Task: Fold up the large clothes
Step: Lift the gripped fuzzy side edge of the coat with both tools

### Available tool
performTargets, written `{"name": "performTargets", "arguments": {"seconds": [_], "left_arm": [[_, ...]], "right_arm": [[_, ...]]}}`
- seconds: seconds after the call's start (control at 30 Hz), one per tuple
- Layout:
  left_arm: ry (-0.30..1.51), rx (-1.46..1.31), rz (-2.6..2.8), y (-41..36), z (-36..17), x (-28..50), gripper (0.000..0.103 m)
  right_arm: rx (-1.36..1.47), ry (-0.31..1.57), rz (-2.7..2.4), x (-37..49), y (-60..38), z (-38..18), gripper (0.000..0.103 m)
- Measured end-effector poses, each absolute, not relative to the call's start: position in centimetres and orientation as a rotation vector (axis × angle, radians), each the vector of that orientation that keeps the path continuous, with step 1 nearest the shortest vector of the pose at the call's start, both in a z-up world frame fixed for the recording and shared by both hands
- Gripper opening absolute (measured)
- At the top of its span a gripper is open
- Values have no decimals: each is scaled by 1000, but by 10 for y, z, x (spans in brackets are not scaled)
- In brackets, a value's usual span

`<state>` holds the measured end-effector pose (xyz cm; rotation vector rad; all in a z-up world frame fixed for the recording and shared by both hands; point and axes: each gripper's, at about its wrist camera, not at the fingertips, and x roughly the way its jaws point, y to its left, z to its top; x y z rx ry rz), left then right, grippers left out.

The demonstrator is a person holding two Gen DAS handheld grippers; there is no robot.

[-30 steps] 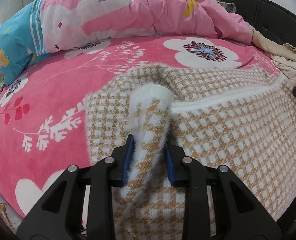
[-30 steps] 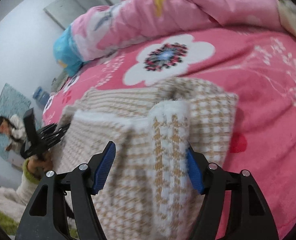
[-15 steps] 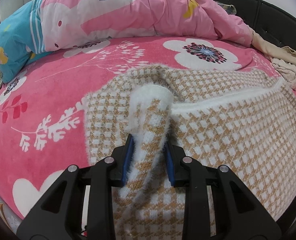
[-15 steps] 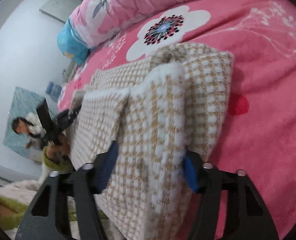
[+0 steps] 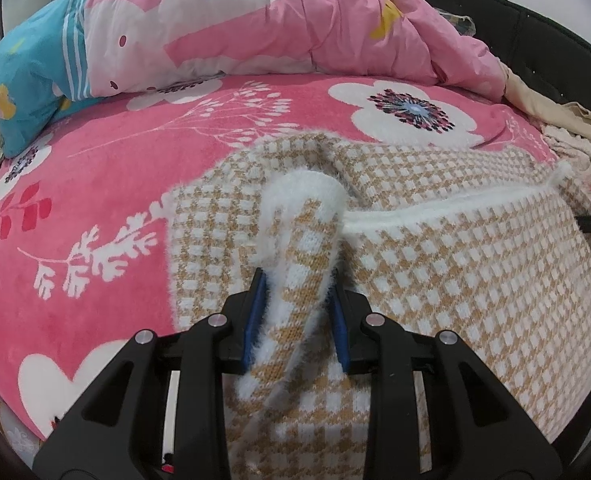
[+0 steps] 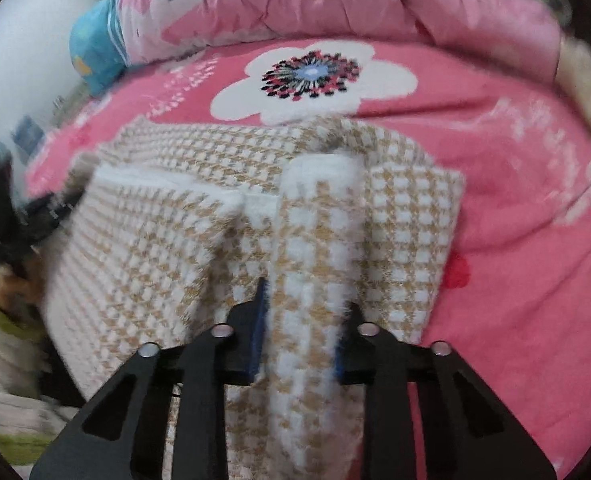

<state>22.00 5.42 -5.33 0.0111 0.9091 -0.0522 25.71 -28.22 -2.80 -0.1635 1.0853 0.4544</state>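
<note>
Compared with a second ago, the right gripper (image 6: 301,320) has just been closing its jaws, and now they pinch a raised ridge of the checked sweater (image 6: 223,216) between the blue pads; before, they stood wide on both sides of this ridge. The right view has also turned and is blurred, so this hand has been moving. The left gripper (image 5: 295,316) has not changed: its jaws are closed on another fuzzy ridge of the same sweater (image 5: 435,264), and its view is the same as before.

The sweater is tan and white, and it lies on the pink flowered blanket (image 5: 107,184), partly folded, with one white-edged layer over another. Each gripper holds one end of the near edge. Behind are the pink quilt (image 5: 255,28) and, at the far right, a heap of beige clothes (image 5: 567,128).

I think the next step is to lift both ends and carry them over for the fold. Several things could go wrong. The knit is thick and fluffy, so the pads may hold only the top layer, and the lower layer can slip out when the hands rise. If one hand goes faster than the other, the edge becomes slanted and the fold is crooked. The plush blanket may drag on the knit and pull the under layers out of line. How deep the right grip goes I cannot tell, because of the blur.
</note>
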Motion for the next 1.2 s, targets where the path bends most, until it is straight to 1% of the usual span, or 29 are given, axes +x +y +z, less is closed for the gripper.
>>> {"name": "performTargets", "arguments": {"seconds": [0.13, 0.23, 0.27, 0.3, 0.33, 0.37, 0.4, 0.47, 0.57, 0.67, 0.83, 0.93, 1.1, 1.2], "left_arm": [[905, 13, -52, 54, -54, 220, 29], [905, 10, -53, 58, -54, 221, 29], [904, 8, -52, 58, -53, 220, 29], [901, 8, -52, 59, -52, 220, 28], [893, 9, -49, 62, -50, 220, 25], [884, 14, -41, 59, -47, 217, 17], [875, 21, -39, 57, -45, 215, 15], [857, 52, -41, 47, -40, 211, 15], [900, 60, -61, 43, -48, 215, 15], [913, 55, -54, 44, -53, 218, 18], [908, 41, -59, 38, -53, 219, 19], [901, 40, -54, 42, -53, 220, 18], [871, 32, -41, 43, -48, 222, 10], [843, 20, -38, 43, -38, 224, 8]], "right_arm": [[-422, 989, 323, 233, -249, -24, 20], [-494, 966, 275, 229, -237, -29, 18], [-506, 962, 266, 229, -235, -31, 16], [-514, 958, 255, 229, -234, -32, 15], [-516, 956, 250, 228, -234, -32, 15], [-517, 952, 240, 227, -234, -31, 14], [-518, 946, 229, 226, -233, -29, 13], [-524, 929, 207, 224, -230, -26, 13], [-527, 935, 190, 226, -231, -33, 13], [-518, 947, 180, 231, -231, -40, 13], [-503, 933, 159, 231, -231, -38, 13], [-478, 920, 146, 229, -233, -35, 13], [-419, 884, 129, 224, -239, -24, 11], [-373, 853, 125, 219, -245, -12, 10]]}}
